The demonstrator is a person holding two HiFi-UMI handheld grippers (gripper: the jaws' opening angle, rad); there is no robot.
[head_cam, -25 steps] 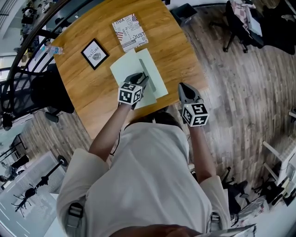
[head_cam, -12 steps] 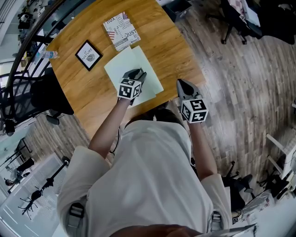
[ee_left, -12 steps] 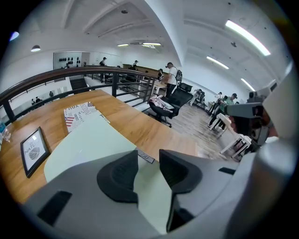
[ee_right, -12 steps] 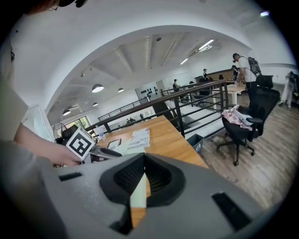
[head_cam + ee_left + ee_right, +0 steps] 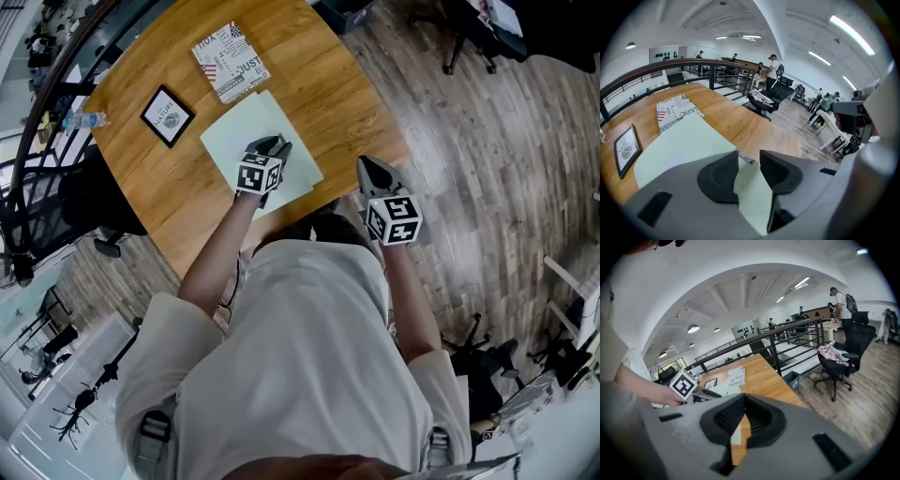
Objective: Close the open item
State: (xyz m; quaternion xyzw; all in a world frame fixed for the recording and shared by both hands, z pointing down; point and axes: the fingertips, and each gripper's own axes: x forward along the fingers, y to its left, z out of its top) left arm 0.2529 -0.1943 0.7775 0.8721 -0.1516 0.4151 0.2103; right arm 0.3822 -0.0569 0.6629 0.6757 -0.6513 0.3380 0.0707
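A pale green folder (image 5: 232, 131) lies flat on the round wooden table (image 5: 328, 84); its leaves look slightly offset, and I cannot tell whether the cover is fully down. My left gripper (image 5: 277, 143) rests over the folder's near right part, jaws a little apart, and the green sheet (image 5: 684, 140) shows through the gap. My right gripper (image 5: 366, 165) hangs past the table's right edge, jaws together, holding nothing. The right gripper view shows the left gripper (image 5: 710, 394) over the folder (image 5: 721, 389). Left gripper (image 5: 749, 161) and right gripper (image 5: 744, 404) fill their own views.
A black picture frame (image 5: 168, 115) and a printed booklet (image 5: 230, 60) lie beyond the folder. A water bottle (image 5: 80, 120) stands at the table's far left edge. A railing (image 5: 693, 65) runs behind the table. An office chair (image 5: 843, 357) stands on the wood floor to the right.
The head camera has shifted, so the table sits higher and further left in view. Both grippers keep about the same places relative to the folder and the table edge.
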